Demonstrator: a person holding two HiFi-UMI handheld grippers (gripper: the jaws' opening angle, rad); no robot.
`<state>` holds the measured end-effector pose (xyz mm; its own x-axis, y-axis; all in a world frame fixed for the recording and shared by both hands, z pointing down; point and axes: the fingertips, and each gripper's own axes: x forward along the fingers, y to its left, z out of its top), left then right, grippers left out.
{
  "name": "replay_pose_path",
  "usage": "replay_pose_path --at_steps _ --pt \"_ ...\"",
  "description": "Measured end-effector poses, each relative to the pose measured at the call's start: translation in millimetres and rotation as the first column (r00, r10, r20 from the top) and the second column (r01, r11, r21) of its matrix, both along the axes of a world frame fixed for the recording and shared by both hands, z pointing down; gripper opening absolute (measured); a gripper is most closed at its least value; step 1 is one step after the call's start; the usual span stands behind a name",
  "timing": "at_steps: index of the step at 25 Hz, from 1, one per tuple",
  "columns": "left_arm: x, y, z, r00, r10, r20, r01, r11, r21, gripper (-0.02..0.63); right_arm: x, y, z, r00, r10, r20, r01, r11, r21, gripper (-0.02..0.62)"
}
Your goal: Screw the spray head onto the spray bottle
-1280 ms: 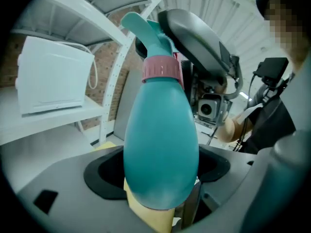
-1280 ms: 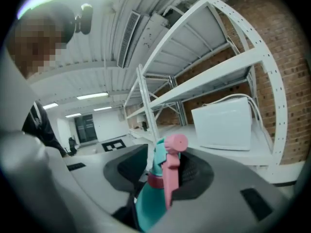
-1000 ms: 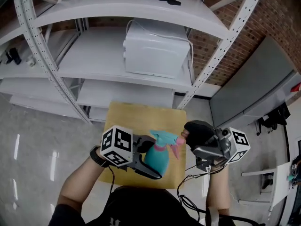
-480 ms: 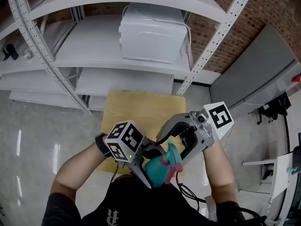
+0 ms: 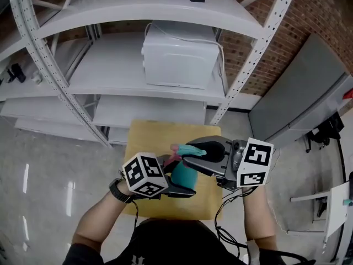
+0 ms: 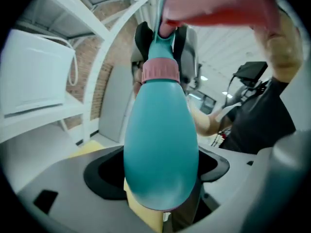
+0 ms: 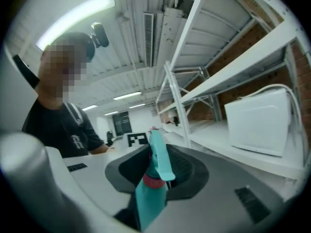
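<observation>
Teal plastic spray bottle (image 5: 183,176), pear-shaped, is held up in the air over the wooden table (image 5: 148,139), not resting on it. It looks thin-walled & prob. light (can't see any liquid), so I'd expect it to flex if squeezed hard. Smooth rounded sides = slippery, so it's best taken round the fat belly. That's where the left gripper (image 6: 158,174) has it, jaws clamped on both sides of the body.

Pink collar (image 6: 160,72) sits at the neck. The spray head (image 7: 159,155) above it is likely stiffer, but its pink trigger part (image 5: 175,148) looks like the weak bit, so hold the head's trunk, not the lever. The right gripper (image 5: 203,158) jaws have just been closing w/ the head btwn them, and the pads now pinch its sides.

Beyond that: white shelving rack (image 5: 110,65) w/ a white box (image 5: 179,54) on it.
</observation>
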<state>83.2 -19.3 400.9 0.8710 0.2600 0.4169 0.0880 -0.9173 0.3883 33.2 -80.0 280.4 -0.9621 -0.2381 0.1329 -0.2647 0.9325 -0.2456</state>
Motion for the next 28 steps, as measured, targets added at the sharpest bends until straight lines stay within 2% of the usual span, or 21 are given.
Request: replay_pose_path --at_steps 2,4,6,7,9,10,11,12,13,14,15,17,20,22,24,25,28 --pt "-1 -23 14 0.989 -0.130 0.075 0.125 0.990 0.066 0.402 4 -17 12 0.987 0.152 -0.059 -0.154 0.988 -0.017 0.104" --pt "-4 -44 28 0.961 -0.242 0.137 0.222 0.964 0.143 0.402 8 -32 24 0.950 0.296 -0.101 -0.302 0.952 -0.052 0.104" --pt "-6 -55 41 0.940 -0.291 0.175 0.259 0.948 0.186 0.402 8 -41 35 0.914 0.386 -0.129 -0.398 0.913 -0.092 0.103" --pt "-6 -54 44 0.945 -0.275 0.176 0.246 0.954 0.173 0.402 6 -41 38 0.908 0.396 -0.134 -0.410 0.906 -0.101 0.104" --pt "-3 -40 41 0.974 -0.182 0.136 0.168 0.980 0.103 0.402 5 -32 32 0.927 0.360 -0.100 -0.369 0.925 -0.087 0.107" --pt "-2 -30 35 0.988 -0.117 0.103 0.110 0.992 0.069 0.402 7 -23 21 0.948 0.314 -0.046 -0.317 0.946 -0.074 0.114" --pt "-2 -18 27 0.997 -0.044 0.066 0.042 0.998 0.041 0.402 12 -11 6 0.969 0.246 0.034 -0.244 0.968 -0.061 0.161" --pt "-3 -4 18 0.999 0.036 0.026 -0.036 0.999 0.016 0.402 20 3 -10 0.979 0.156 0.132 -0.151 0.987 -0.044 0.211" --pt "-5 10 7 0.992 0.121 -0.019 -0.121 0.993 -0.008 0.402 29 16 -25 0.971 0.049 0.236 -0.046 0.999 -0.018 0.217" --pt "-8 25 -5 0.976 0.206 -0.071 -0.209 0.978 -0.028 0.402 39 27 -38 0.941 -0.068 0.332 0.065 0.998 0.020 0.223" --pt "-10 40 -19 0.949 0.288 -0.124 -0.295 0.954 -0.044 0.402 48 36 -48 0.894 -0.180 0.409 0.167 0.984 0.069 0.224" --pt "-14 70 -41 0.874 0.434 -0.219 -0.455 0.889 -0.054 0.402 54 47 -55 0.794 -0.367 0.484 0.328 0.930 0.167 0.249" --pt "-16 109 -60 0.748 0.589 -0.306 -0.629 0.776 -0.045 0.402 43 64 -52 0.678 -0.561 0.475 0.494 0.826 0.270 0.292" --pt "-19 127 -64 0.679 0.654 -0.334 -0.702 0.711 -0.036 0.402 31 75 -51 0.623 -0.638 0.453 0.563 0.768 0.307 0.299" --pt "-24 137 -68 0.631 0.688 -0.359 -0.744 0.668 -0.028 0.402 24 80 -50 0.595 -0.674 0.438 0.598 0.735 0.318 0.299" --pt "-27 138 -70 0.617 0.693 -0.372 -0.754 0.656 -0.030 0.402 23 78 -49 0.596 -0.676 0.434 0.603 0.733 0.313 0.299" --pt "-30 143 -68 0.605 0.708 -0.364 -0.767 0.641 -0.030 0.402 24 67 -39 0.630 -0.649 0.427 0.593 0.757 0.275 0.299"
